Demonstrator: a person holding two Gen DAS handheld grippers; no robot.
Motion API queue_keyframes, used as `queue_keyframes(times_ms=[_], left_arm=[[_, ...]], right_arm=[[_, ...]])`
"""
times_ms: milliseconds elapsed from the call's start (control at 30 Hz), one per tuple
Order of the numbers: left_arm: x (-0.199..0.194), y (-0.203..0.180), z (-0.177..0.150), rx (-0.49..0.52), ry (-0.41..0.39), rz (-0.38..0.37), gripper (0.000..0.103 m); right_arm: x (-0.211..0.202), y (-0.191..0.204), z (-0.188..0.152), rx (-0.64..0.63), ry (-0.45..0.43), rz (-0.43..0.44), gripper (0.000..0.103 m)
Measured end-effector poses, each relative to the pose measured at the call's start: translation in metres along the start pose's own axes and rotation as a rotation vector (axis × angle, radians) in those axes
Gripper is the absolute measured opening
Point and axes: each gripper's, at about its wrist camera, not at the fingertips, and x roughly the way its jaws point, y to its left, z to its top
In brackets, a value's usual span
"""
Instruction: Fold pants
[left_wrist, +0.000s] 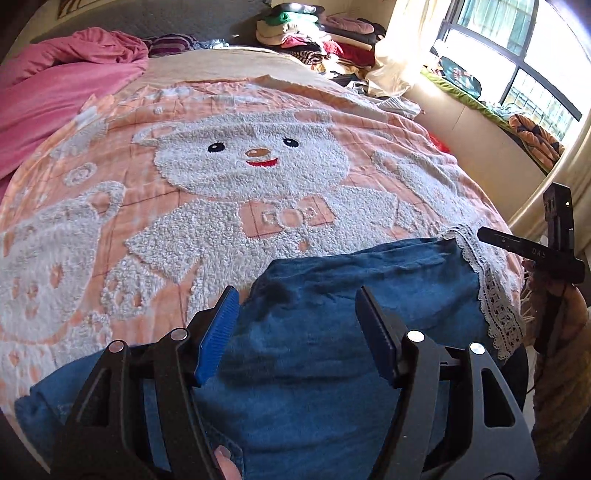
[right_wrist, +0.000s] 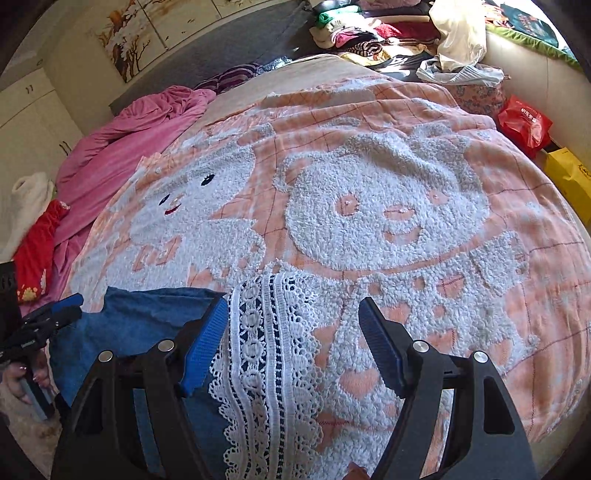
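While both pairs of tongs hang over the near edge of the bed, neither one is clamped on anything. The left gripper (left_wrist: 295, 325) has its blue pads (left_wrist: 216, 336) spread apart above the blue pants (left_wrist: 314, 369), with denim showing in the gap between them and no pinch on the cloth; its jaws are parting further at this moment. The right gripper (right_wrist: 293, 343) stands just as wide, its left pad at the border where denim meets the white lace trim (right_wrist: 266, 350), its right pad over the blanket (right_wrist: 369, 192), and the lace lies flat in the gap, not gripped.

The pants lie at the near edge of the bed, on top of the blanket, bunched into a broad blue heap with the lace hem running along their right side. From the left camera the right tongs appear at the far right edge, beyond the lace, held by a hand (left_wrist: 554, 291). From the right camera the left tongs show at the far left, over the denim.

The blanket is peach with fluffy white bears. A pink quilt (left_wrist: 55, 85) lies crumpled along its left side, and a pile of clothes (left_wrist: 314, 37) sits at the head of the bed. A red bag (right_wrist: 524, 122) rests to the right, near a yellow one.
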Motion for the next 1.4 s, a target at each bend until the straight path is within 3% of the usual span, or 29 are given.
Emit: queue_keyframes(times_ms=[200, 400, 433, 467, 500, 600, 667, 767, 867, 967, 1200, 1300, 1333, 1400], left_arm=[[0.043, 0.014, 0.011, -0.004, 0.071, -0.018, 0.058], [0.063, 0.022, 0.007, -0.046, 0.089, -0.027, 0.057], [0.062, 0.022, 0.006, -0.054, 0.084, -0.040, 0.047], [0.061, 0.022, 0.006, -0.074, 0.083, -0.079, 0.030], [0.060, 0.022, 0.005, -0.100, 0.084, -0.119, 0.025], [0.058, 0.016, 0.002, -0.105, 0.087, -0.137, 0.020], [0.054, 0.015, 0.001, -0.104, 0.074, -0.137, 0.007], [0.041, 0.015, 0.005, -0.108, 0.022, -0.114, 0.004], [0.028, 0.007, 0.013, -0.044, -0.037, -0.021, 0.004], [0.028, 0.005, 0.021, -0.034, -0.046, 0.017, 0.004], [0.066, 0.005, 0.013, 0.002, 0.014, 0.135, 0.005], [0.074, 0.003, 0.007, 0.042, 0.022, 0.176, 0.009], [0.073, 0.004, 0.006, 0.040, 0.021, 0.175, 0.009], [0.072, 0.006, 0.007, 0.026, 0.022, 0.169, 0.010]], right_arm=[[0.027, -0.004, 0.005, -0.010, 0.056, 0.058, 0.070], [0.037, -0.006, 0.001, -0.021, 0.080, 0.121, 0.051], [0.037, -0.007, 0.001, -0.017, 0.078, 0.126, 0.051], [0.036, -0.007, 0.001, -0.016, 0.075, 0.133, 0.050], [0.036, -0.007, 0.000, -0.019, 0.075, 0.143, 0.048], [0.035, -0.003, -0.002, -0.043, 0.081, 0.164, 0.038], [0.034, 0.002, -0.005, -0.067, 0.079, 0.175, 0.026], [0.022, 0.009, -0.006, -0.094, 0.040, 0.193, 0.019], [0.002, 0.018, 0.003, -0.124, -0.028, 0.197, 0.019], [-0.003, 0.025, 0.019, -0.156, -0.064, 0.174, 0.019], [0.054, 0.025, 0.017, -0.242, 0.043, 0.010, 0.022], [0.058, 0.018, 0.016, -0.215, 0.045, -0.024, 0.036], [0.059, 0.016, 0.016, -0.208, 0.047, -0.050, 0.046], [0.058, 0.017, 0.015, -0.212, 0.045, -0.076, 0.049]])
